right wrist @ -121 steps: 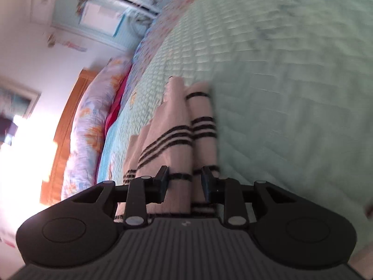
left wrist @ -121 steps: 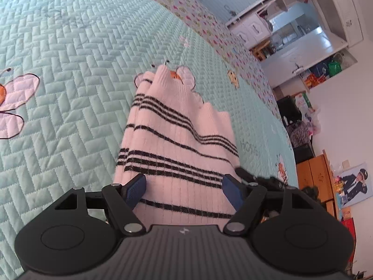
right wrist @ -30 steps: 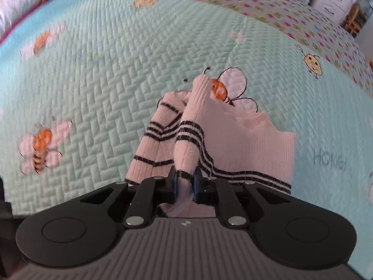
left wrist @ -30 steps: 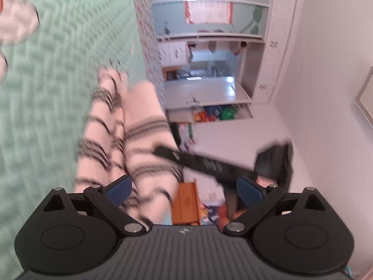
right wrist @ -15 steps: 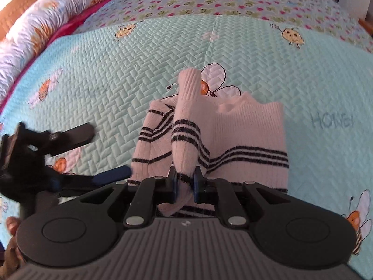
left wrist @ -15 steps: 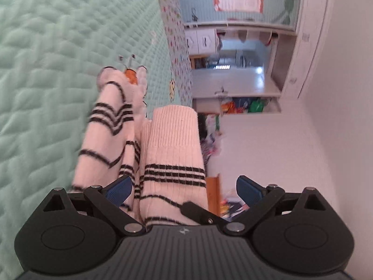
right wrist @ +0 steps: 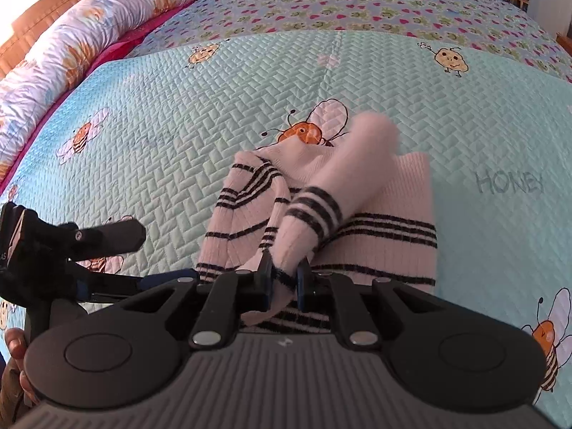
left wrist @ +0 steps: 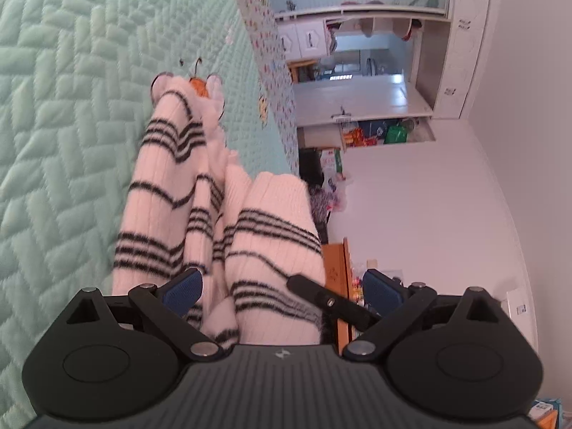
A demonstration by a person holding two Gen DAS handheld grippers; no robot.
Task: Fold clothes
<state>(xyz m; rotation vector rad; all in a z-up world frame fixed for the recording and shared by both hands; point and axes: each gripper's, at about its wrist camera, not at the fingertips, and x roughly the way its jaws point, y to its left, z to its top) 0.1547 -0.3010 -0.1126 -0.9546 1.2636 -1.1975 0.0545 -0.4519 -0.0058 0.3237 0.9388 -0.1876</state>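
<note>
Sweater (right wrist: 375, 221), pale pink rib knit with groups of thin black stripes, lies partly folded on the mint-green quilt (right wrist: 214, 107), which spreads across the whole bed and carries a herringbone stitch, printed bees and the word "HONEY". Along the far side of the quilt runs a border band (right wrist: 357, 7) patterned with hearts and small frogs. At the upper left of the right wrist view, a long floral pillow (right wrist: 82, 25) rests against a wooden headboard (right wrist: 53, 3).

In the left wrist view the sweater (left wrist: 171, 193) fills the centre, its body flat on the quilt (left wrist: 64, 107) and one striped sleeve (left wrist: 275, 236) raised above it. Beyond the bed edge stand a white shelving unit (left wrist: 357, 71) and a white wall.

Right gripper (right wrist: 283, 276): jaws closed on the cuff end of the sleeve (right wrist: 339, 178), which rises from the pads and slopes away over the sweater body. One black finger of this gripper crosses the lower centre of the left wrist view.

Left gripper (left wrist: 282, 287): jaws wide apart, blue pads (left wrist: 182, 287) clear of the knit, nothing held. It shows in the right wrist view at the left (right wrist: 128, 250), over the quilt just beside the sweater, with a hand (right wrist: 14, 357) on its grip.
</note>
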